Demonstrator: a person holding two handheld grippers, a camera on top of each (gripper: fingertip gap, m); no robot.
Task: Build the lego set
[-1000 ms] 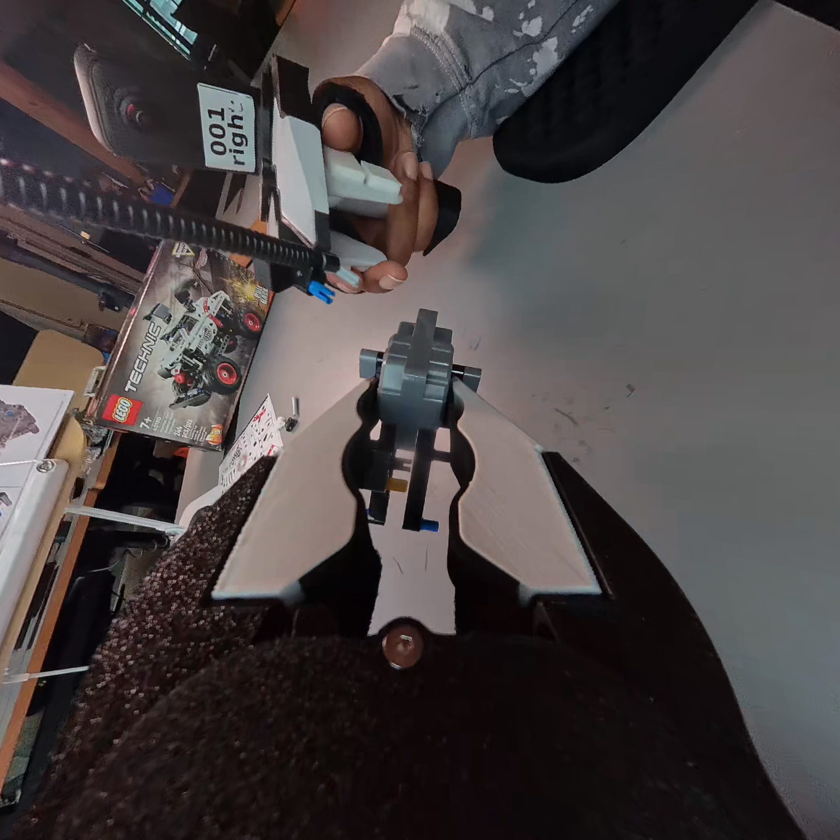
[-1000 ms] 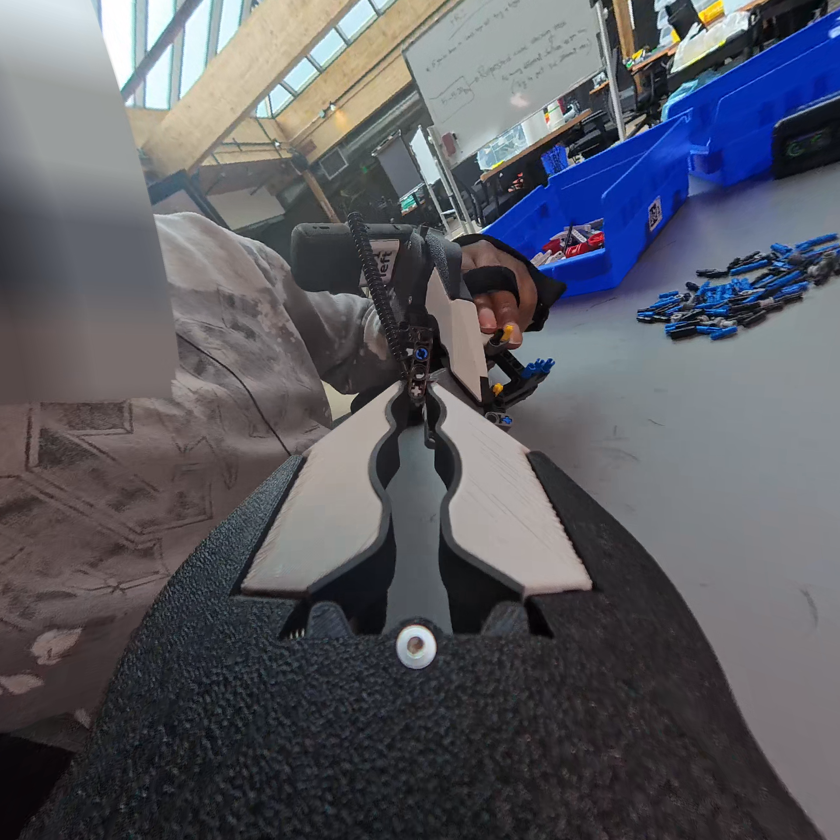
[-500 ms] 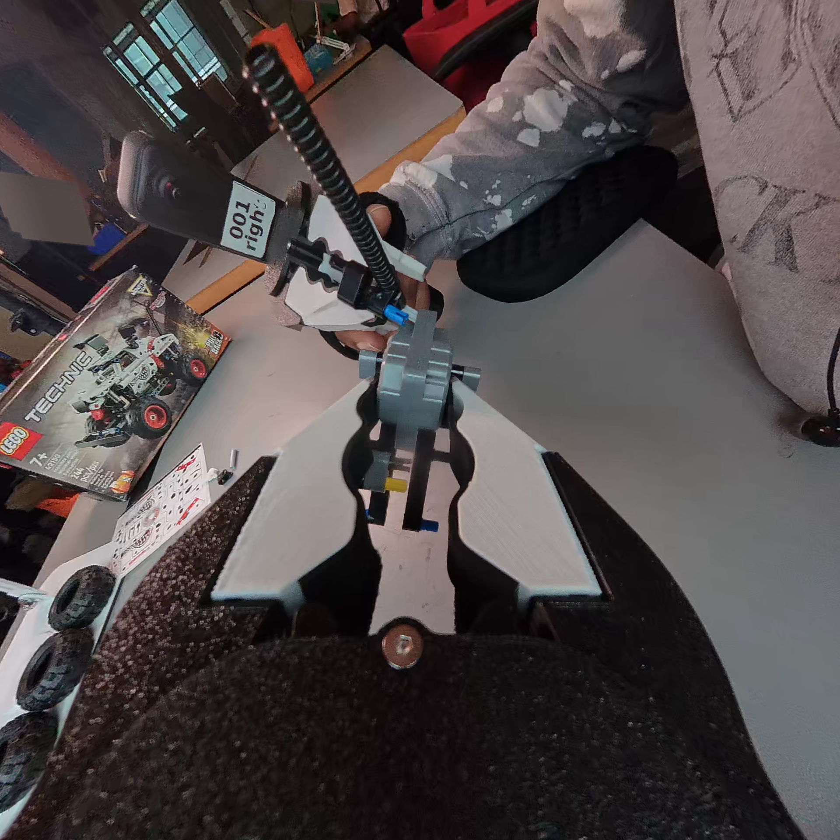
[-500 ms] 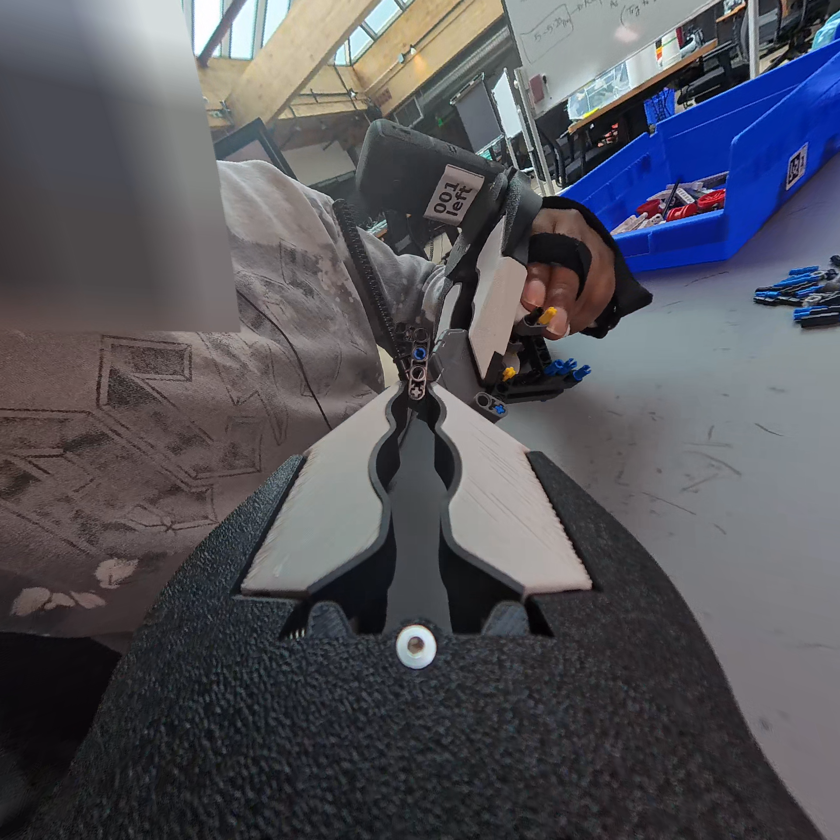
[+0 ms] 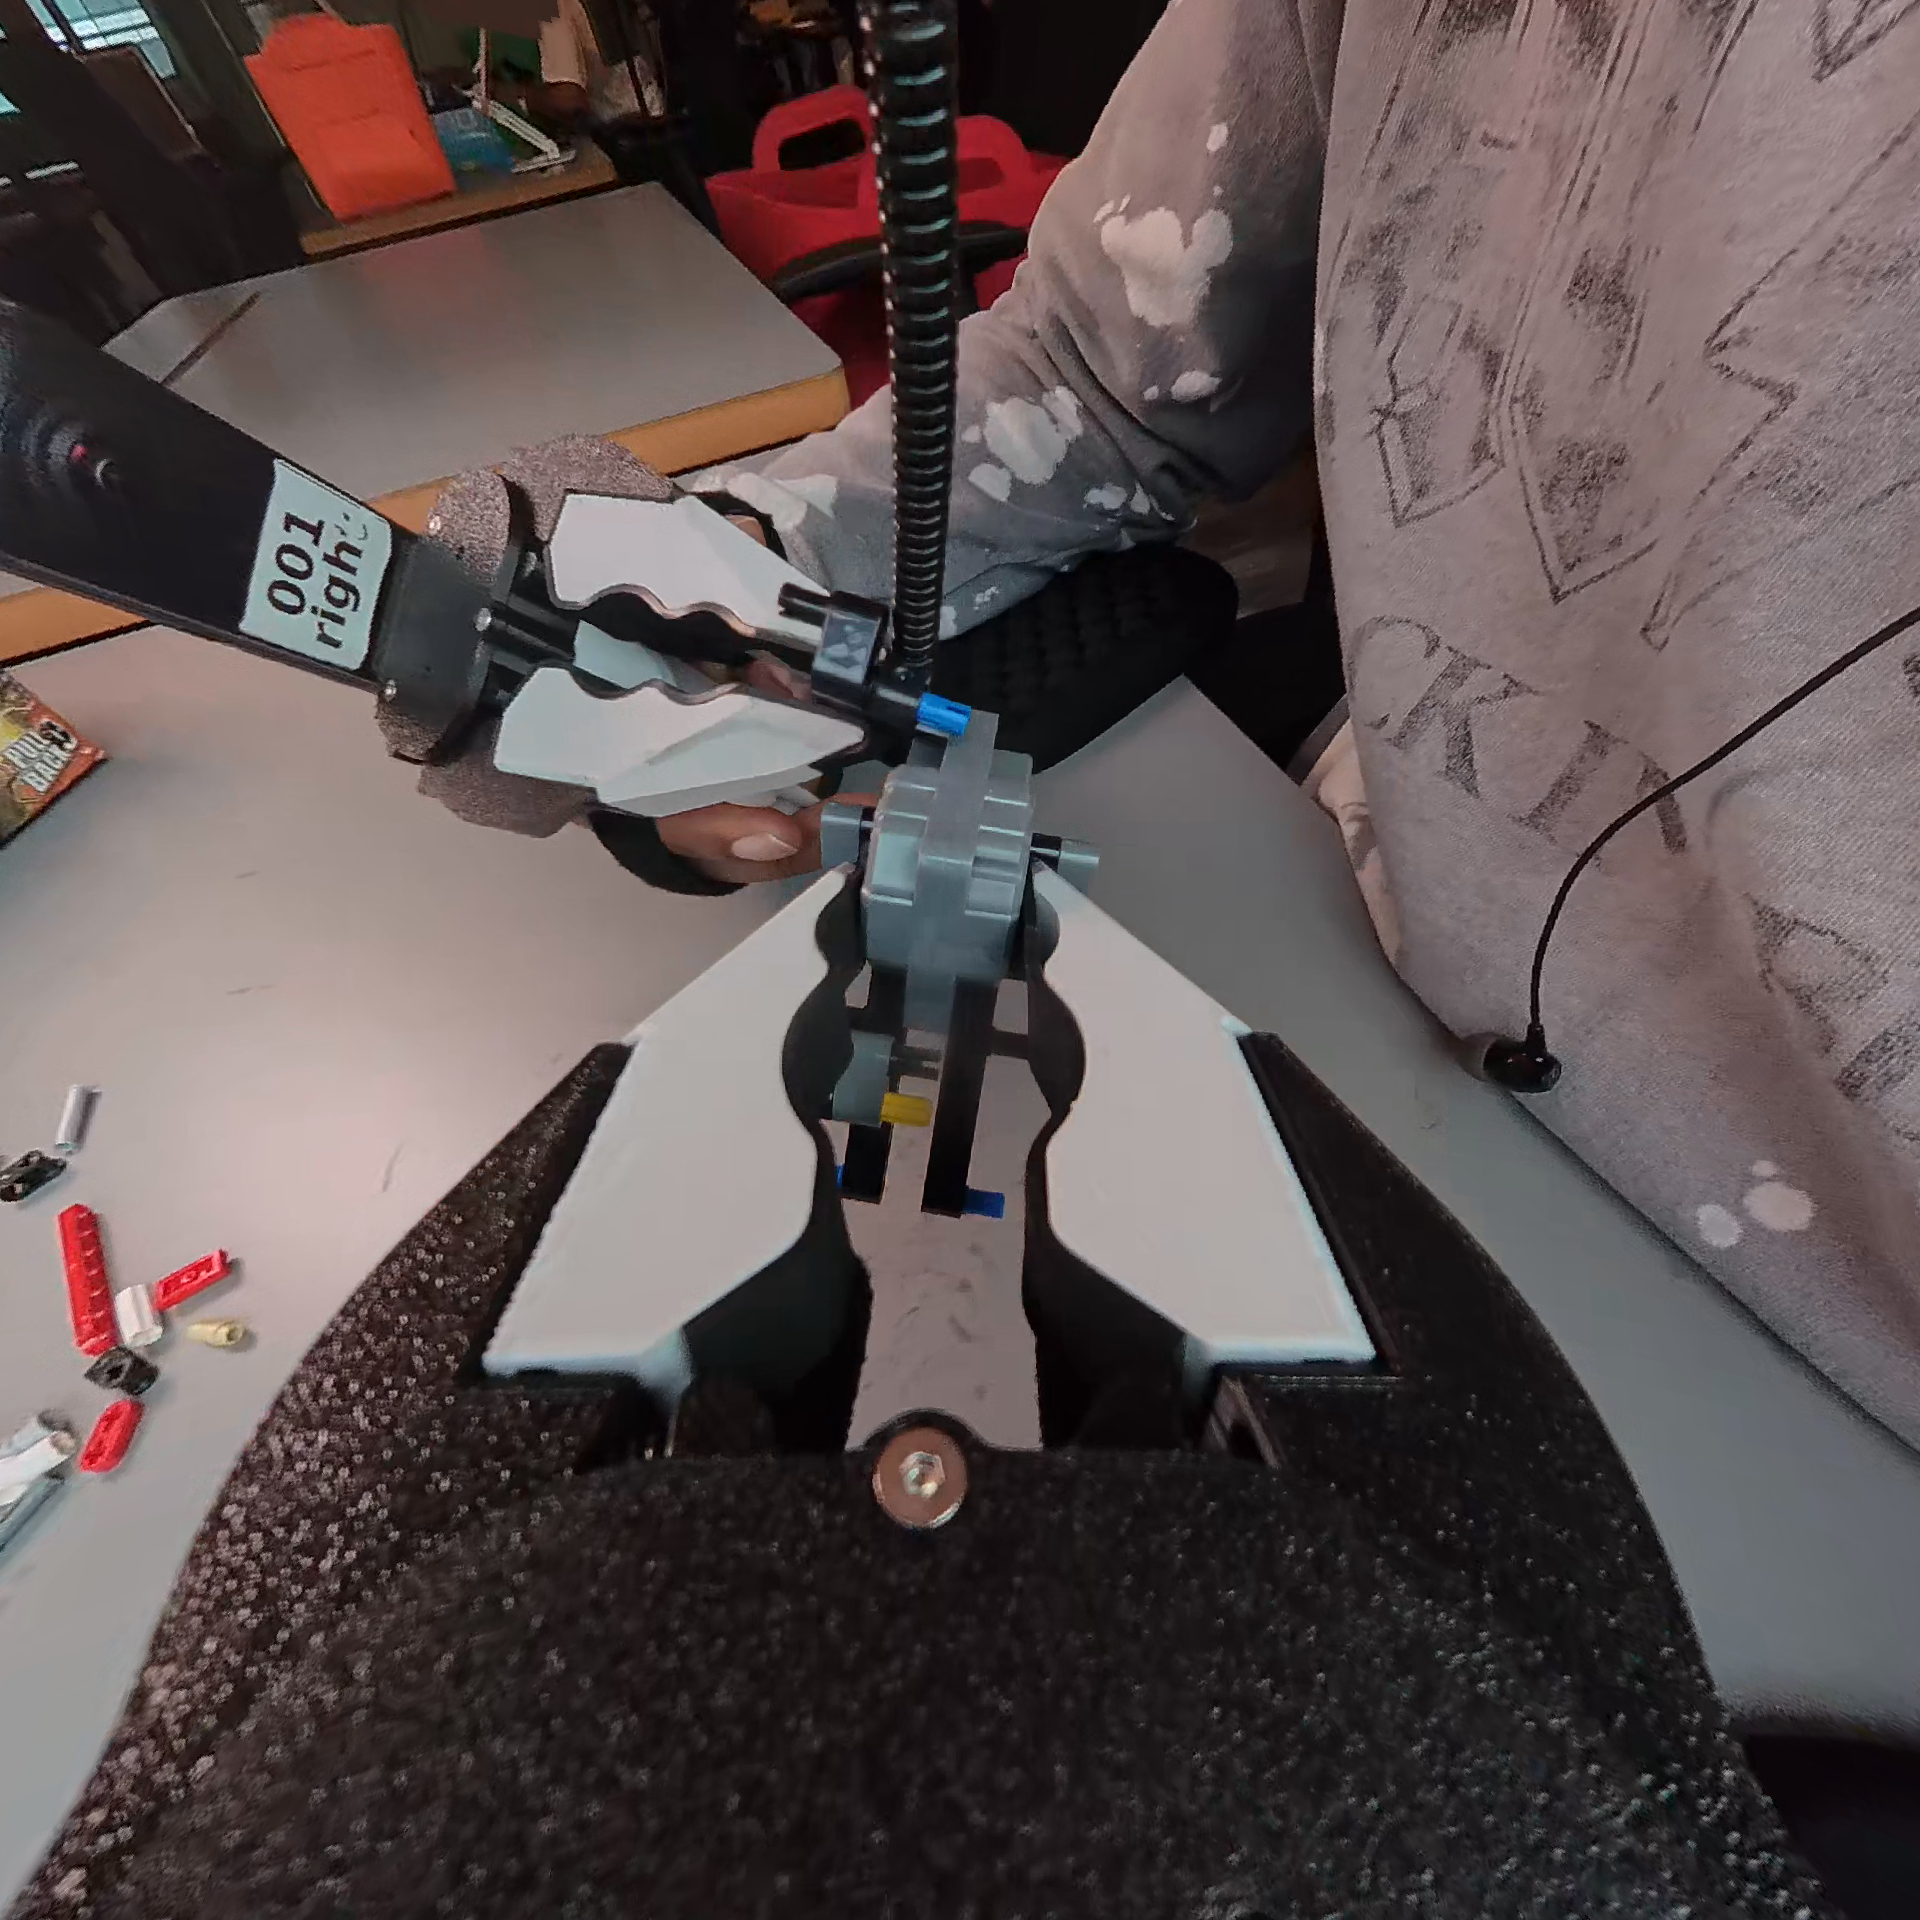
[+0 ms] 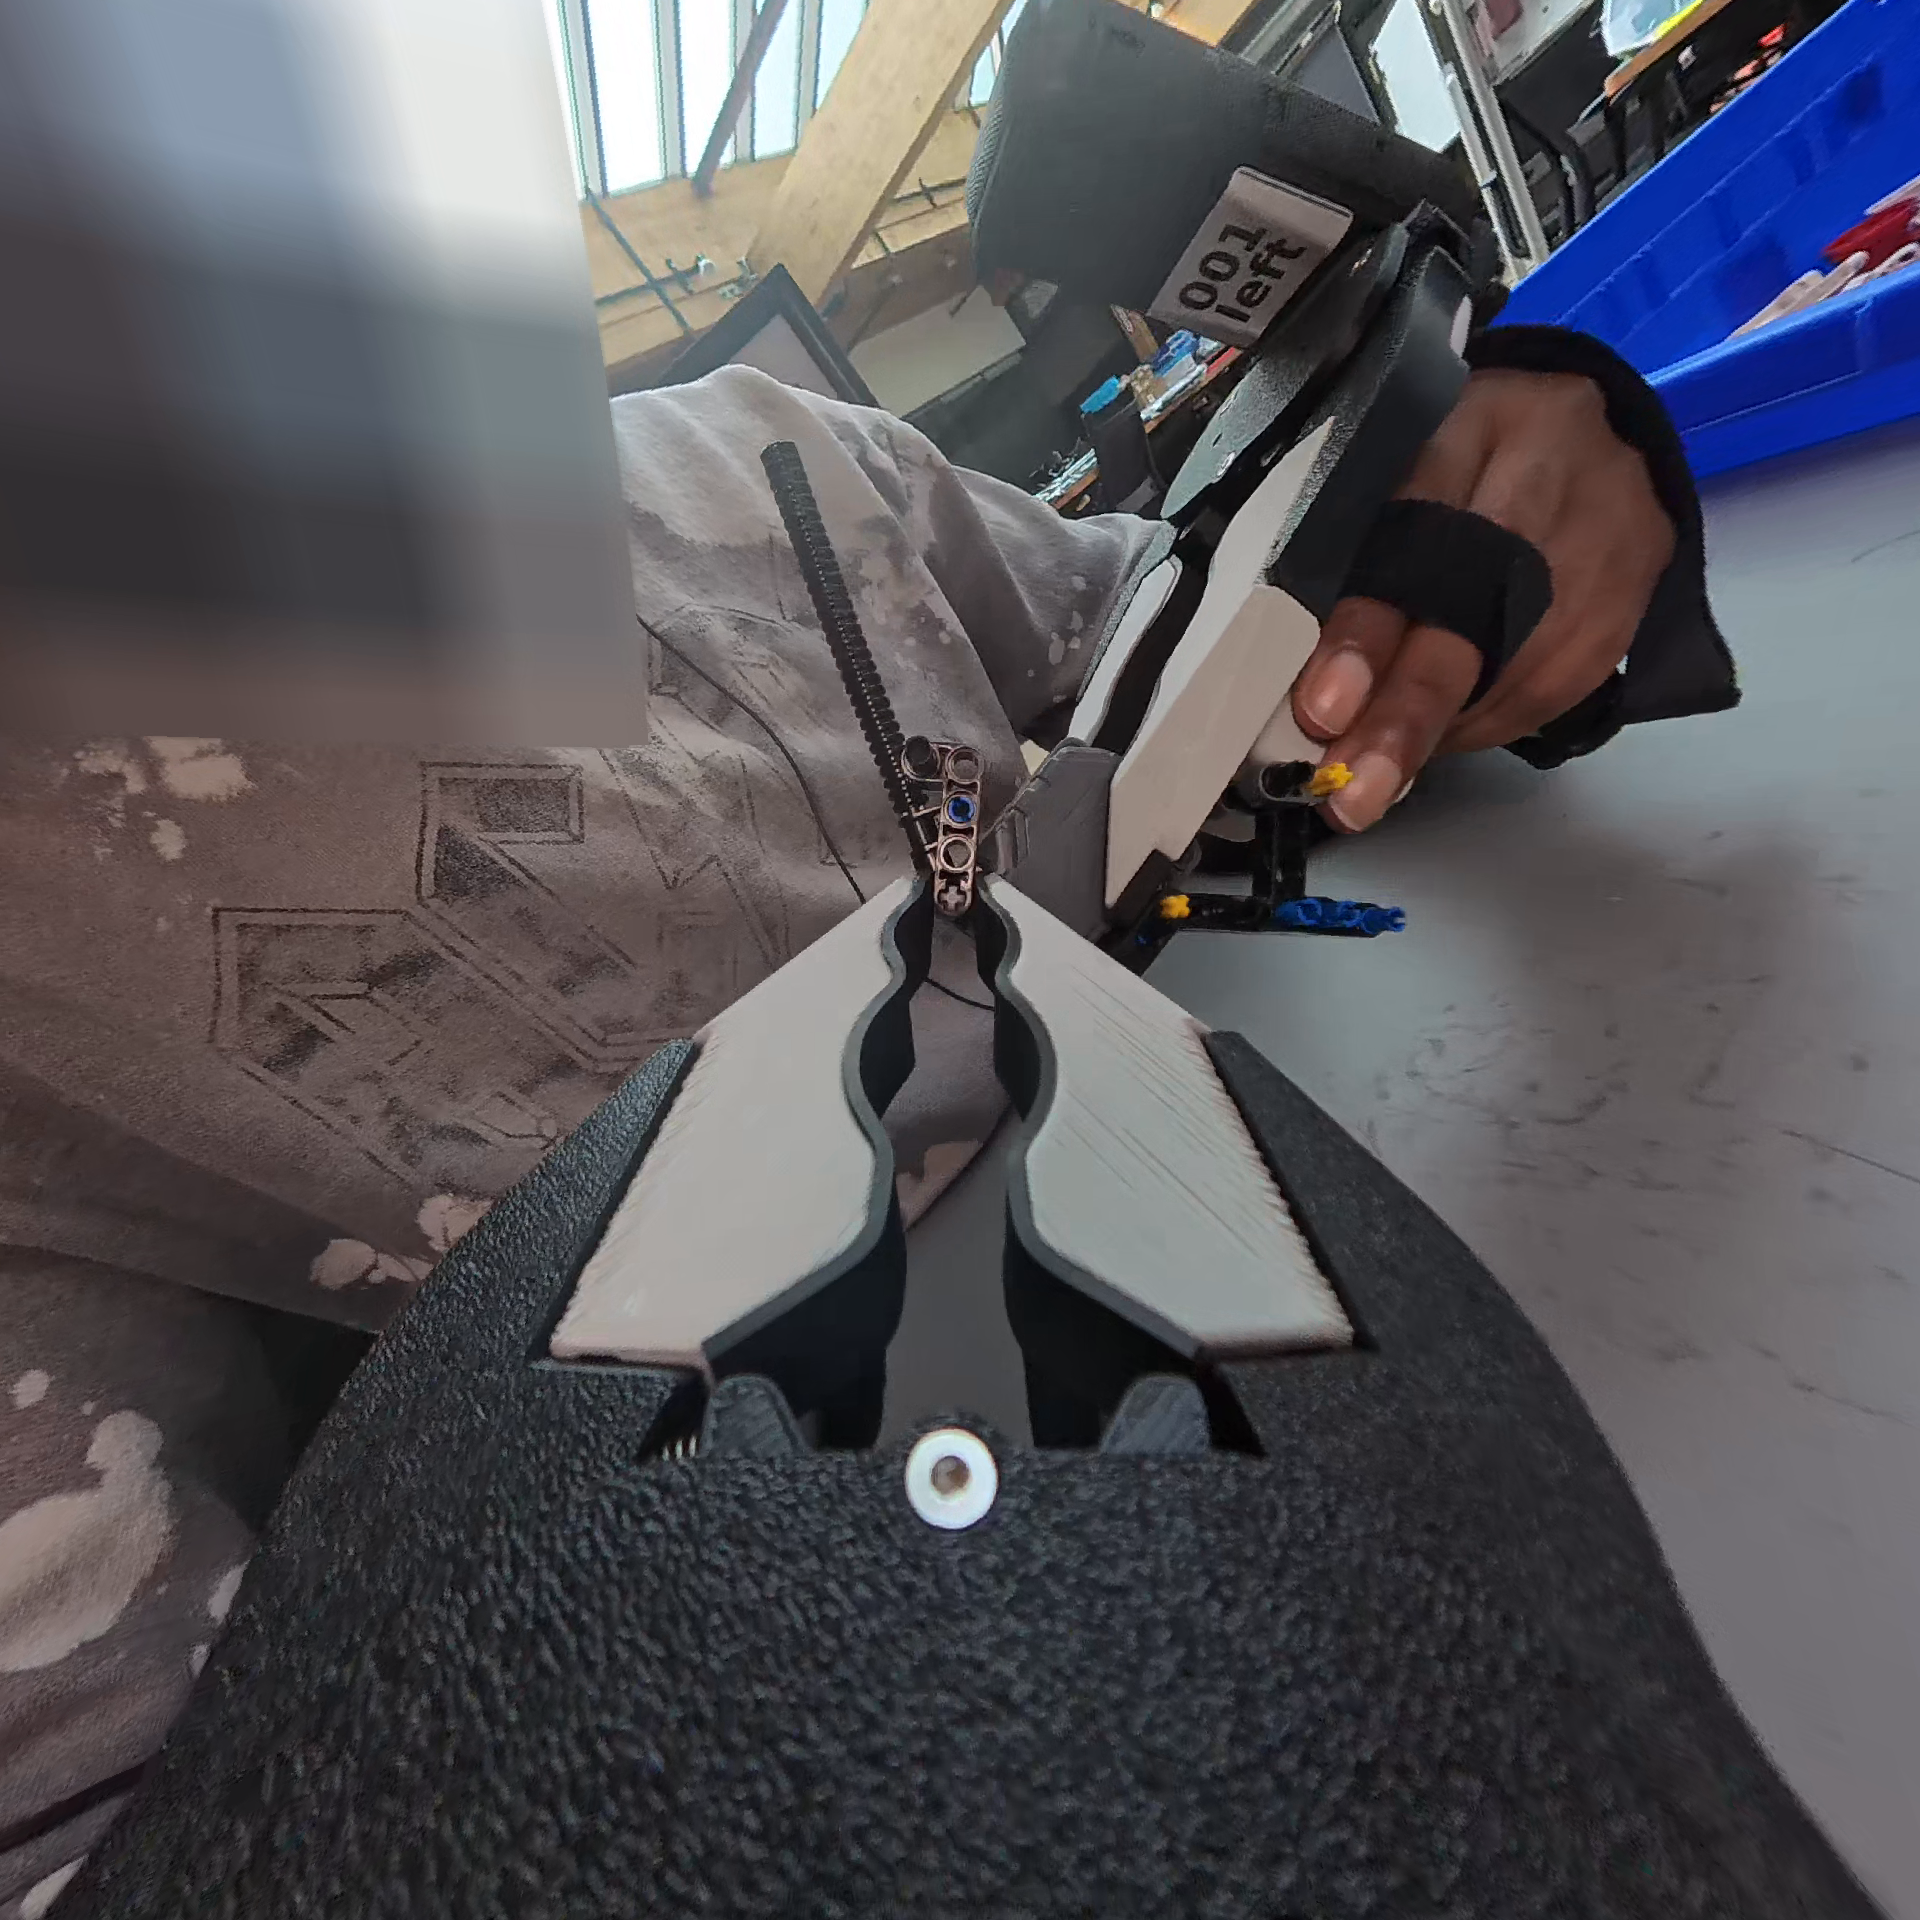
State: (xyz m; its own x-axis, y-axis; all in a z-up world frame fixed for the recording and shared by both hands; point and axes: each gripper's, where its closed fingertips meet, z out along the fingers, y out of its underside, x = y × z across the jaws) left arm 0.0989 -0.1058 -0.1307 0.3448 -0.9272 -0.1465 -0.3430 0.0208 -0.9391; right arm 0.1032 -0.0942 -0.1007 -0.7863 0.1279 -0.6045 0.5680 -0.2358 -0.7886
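left hand-held gripper (image 5: 940, 914): you clench it on the grey blocky lego assembly (image 5: 943, 871), held at the tips above the desk; its black beams with a yellow pin and blue pins hang back between the fingers (image 5: 1143, 1122).
right hand-held gripper (image 6: 951, 899): you have it clenched on the small black lego beam with round holes (image 6: 951, 826), gripped by its lower end; the beam stands up out of the tips, a blue pin set in one hole.
black ribbed flexible lego hose (image 6: 842, 634): its lower end meets the small beam; it rises up and left from there in the right wrist view.
contact: in the left wrist view the right gripper comes in from the left; the blue pin end (image 5: 943, 715) of its piece sits just at the top of the grey assembly. Touching or a hair apart, cannot tell.
your hands: right hand (image 5: 727, 842) under its gripper, just beside the assembly; left hand (image 6: 1455, 644) in a black fingerless strap, fingertips near a yellow pin.
grey desk (image 5: 312, 935): scuffed, carries everything.
loose lego parts (image 5: 99, 1299): red, white, black and tan small pieces, on the desk at the left edge, well apart from the grippers.
cardboard lego box (image 5: 36, 758): only a corner in view, far left.
blue plastic bin (image 6: 1787, 312): far behind your left hand.
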